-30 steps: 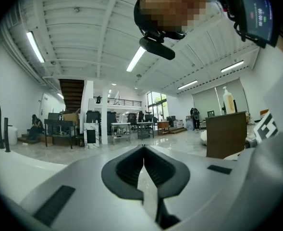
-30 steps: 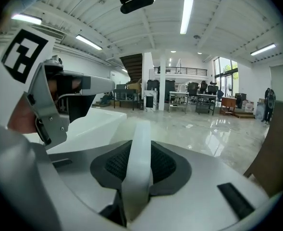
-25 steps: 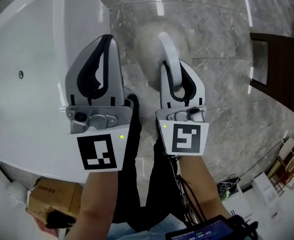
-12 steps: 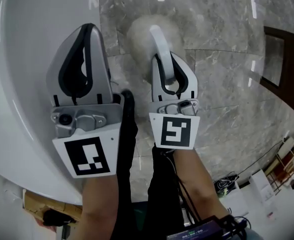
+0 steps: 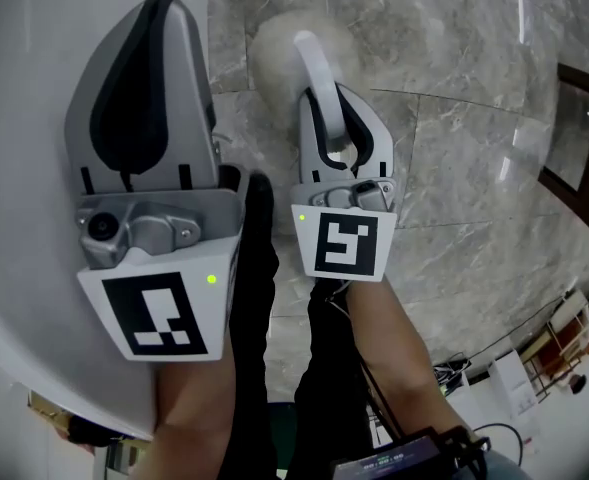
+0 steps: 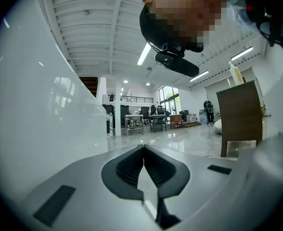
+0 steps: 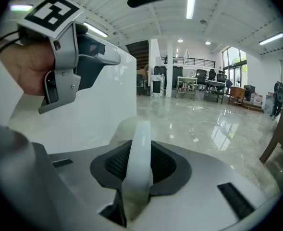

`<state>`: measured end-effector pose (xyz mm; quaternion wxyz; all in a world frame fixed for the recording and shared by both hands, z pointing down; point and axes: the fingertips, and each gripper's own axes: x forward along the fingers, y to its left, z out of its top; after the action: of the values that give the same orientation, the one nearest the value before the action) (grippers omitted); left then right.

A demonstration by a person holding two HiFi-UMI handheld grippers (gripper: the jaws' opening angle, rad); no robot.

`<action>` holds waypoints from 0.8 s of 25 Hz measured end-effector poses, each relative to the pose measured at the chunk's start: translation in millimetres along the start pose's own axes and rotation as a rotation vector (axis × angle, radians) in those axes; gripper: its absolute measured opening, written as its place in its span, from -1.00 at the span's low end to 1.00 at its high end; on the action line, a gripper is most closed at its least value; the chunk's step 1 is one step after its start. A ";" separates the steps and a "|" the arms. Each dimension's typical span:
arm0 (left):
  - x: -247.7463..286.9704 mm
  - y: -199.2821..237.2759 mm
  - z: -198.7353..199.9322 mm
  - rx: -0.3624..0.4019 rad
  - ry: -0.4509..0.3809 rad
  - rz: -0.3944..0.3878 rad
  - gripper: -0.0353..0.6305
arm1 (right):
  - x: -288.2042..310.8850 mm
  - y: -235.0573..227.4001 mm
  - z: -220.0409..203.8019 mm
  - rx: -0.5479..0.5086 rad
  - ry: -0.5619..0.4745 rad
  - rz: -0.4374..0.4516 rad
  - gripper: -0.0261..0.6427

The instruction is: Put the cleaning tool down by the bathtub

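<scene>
The cleaning tool has a white curved handle (image 5: 317,68) (image 7: 140,148) and a fluffy round head (image 5: 279,48). My right gripper (image 5: 332,118) (image 7: 140,165) is shut on the handle, and the head hangs over the marble floor close to the white bathtub (image 5: 34,68) (image 7: 83,109). The left gripper (image 5: 139,98) (image 6: 143,165) is shut with nothing between its jaws and is held over the tub's rim, left of the right one. In the right gripper view the left gripper (image 7: 74,52) shows at upper left, in a hand.
Grey marble floor (image 5: 454,138) spreads to the right of the tub. A dark wooden cabinet (image 5: 579,138) (image 6: 239,117) stands at the right edge. Desks and chairs (image 7: 203,88) stand far off. Cables and a rack (image 5: 544,353) lie at lower right.
Both grippers have shifted towards the tub's edge and stand larger in the head view. The tool's head sits nearer the tub side. The right grip on the handle is unchanged.
</scene>
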<state>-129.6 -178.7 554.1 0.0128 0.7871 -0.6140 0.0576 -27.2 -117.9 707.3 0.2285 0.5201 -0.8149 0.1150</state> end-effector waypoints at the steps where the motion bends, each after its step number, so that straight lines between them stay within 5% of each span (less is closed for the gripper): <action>1: -2.6 1.9 -5.7 0.001 0.005 0.003 -0.84 | 2.9 5.2 -5.3 -0.003 0.003 0.004 -0.61; 20: -21.0 9.1 -49.9 0.025 0.036 0.041 -0.84 | 34.4 66.3 -86.9 -0.032 0.100 0.122 -0.61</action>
<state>-147.2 -156.1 601.0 0.0128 0.7732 -0.6290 0.0800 -77.2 -79.7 803.0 0.2697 0.4593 -0.8345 0.1413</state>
